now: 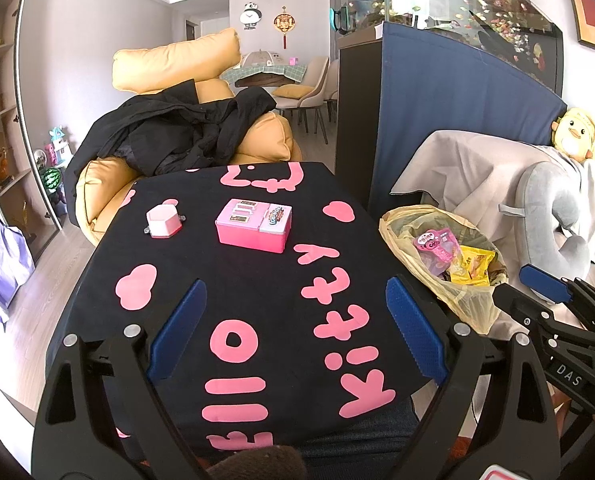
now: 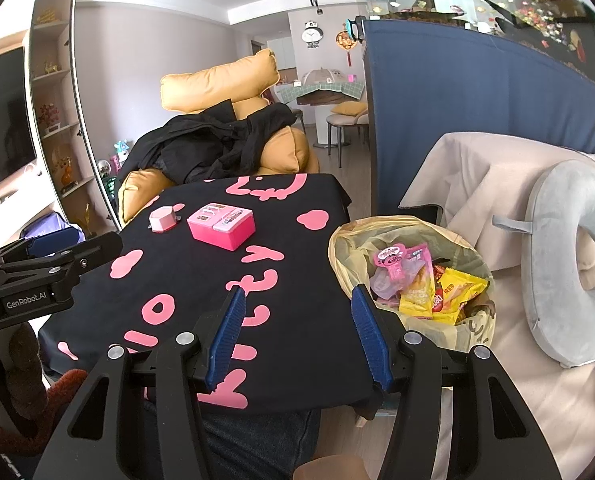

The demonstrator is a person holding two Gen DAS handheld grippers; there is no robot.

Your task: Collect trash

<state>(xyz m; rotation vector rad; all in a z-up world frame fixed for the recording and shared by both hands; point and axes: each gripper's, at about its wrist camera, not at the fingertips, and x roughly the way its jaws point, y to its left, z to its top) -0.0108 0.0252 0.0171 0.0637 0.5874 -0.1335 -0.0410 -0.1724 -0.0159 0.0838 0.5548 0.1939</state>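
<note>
Over the table [image 1: 109, 320], both hand-held grippers [image 1: 293, 320] [image 2: 297, 332] spread, apparently empty.

Your table cloth [image 1: 169, 264] reads black with pink lettering and cloud blotches. On it, a pink box [image 1: 253, 226] and a pale pink case [image 1: 163, 222]. Bin liner [image 2: 473, 332] is translucent yellow; wrappers [image 2: 445, 292] inside are pink, yellow and red. Both grippers' pads [image 2: 227, 334] are blue.

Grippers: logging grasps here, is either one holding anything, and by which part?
Nothing is held. The left gripper and right gripper are both open and empty.
</note>
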